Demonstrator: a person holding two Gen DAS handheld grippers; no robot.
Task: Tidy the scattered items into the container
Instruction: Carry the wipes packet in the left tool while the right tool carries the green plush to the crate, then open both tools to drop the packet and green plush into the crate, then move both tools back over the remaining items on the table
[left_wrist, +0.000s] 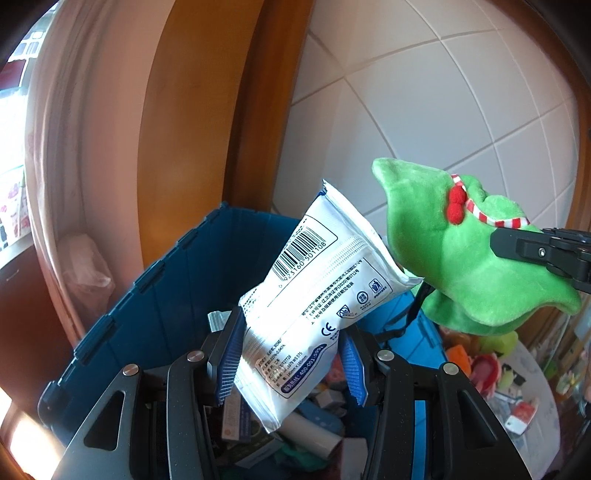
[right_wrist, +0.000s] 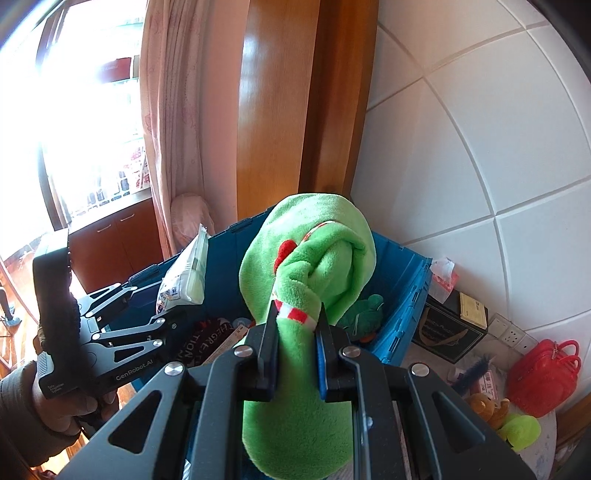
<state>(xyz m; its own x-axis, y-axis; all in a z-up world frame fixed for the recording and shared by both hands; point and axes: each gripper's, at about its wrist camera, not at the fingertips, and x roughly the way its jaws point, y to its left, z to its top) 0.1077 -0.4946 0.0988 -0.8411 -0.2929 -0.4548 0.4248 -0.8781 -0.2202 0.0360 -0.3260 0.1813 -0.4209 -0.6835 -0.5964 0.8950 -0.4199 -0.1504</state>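
I see white tiled wall (right_wrist: 480, 147) ahead, a varnished wooden door frame (right_wrist: 295, 110) beside it, and a pink curtain (right_wrist: 170, 129) by a bright window on the left. A pale round table (left_wrist: 532, 373) sits to the right of the blue crate (left_wrist: 155, 306), carrying small toys, a red bag (right_wrist: 543, 373) and a dark box (right_wrist: 448, 332) against the wall.

My left gripper (left_wrist: 290, 363) is clenched on a white wipes packet (left_wrist: 314, 295), its blue pads pressing the packet's lower half. The packet's long axis runs up and to the right, barcode end highest, and it hangs above the crate's open top (which already holds a jumble of boxes and tubes).

My right gripper (right_wrist: 297, 325) is clamped on a green plush toy (right_wrist: 306, 280) at its red-and-white striped band. The toy's long axis lies along the fingers, its folded end pointing away from me toward the wall, held over the crate's interior. In the left wrist view the plush (left_wrist: 469, 251) floats just right of the packet.
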